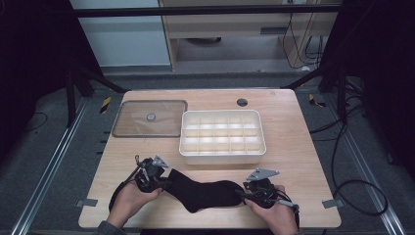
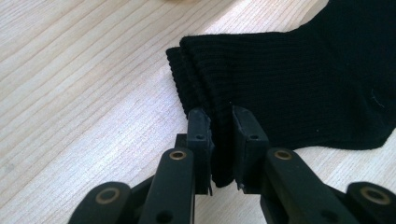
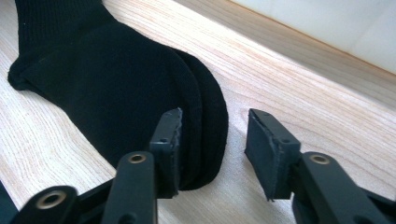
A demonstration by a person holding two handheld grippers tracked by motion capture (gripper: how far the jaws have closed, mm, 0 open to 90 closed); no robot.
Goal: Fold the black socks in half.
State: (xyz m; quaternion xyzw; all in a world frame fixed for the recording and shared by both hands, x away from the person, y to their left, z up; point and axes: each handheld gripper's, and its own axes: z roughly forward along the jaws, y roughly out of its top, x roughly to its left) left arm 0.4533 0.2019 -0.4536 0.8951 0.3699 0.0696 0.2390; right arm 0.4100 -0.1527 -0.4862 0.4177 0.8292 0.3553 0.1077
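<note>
Both forearms reach in low over the near edge, a gripper in each hand. The left gripper [image 2: 223, 122] has its jaws pinched nearly together, while the right gripper [image 3: 214, 126] holds its jaws spread wide apart.

The socks [image 1: 203, 193] are black, ribbed at the cuff, and lie flat as a stacked pair on the near part of the surface [image 1: 293, 147]. Cuffs [image 2: 201, 70] point left and rounded toes [image 3: 205, 107] point right, with the heel bulging toward the near edge. The edges of the two layers sit slightly offset.
</note>
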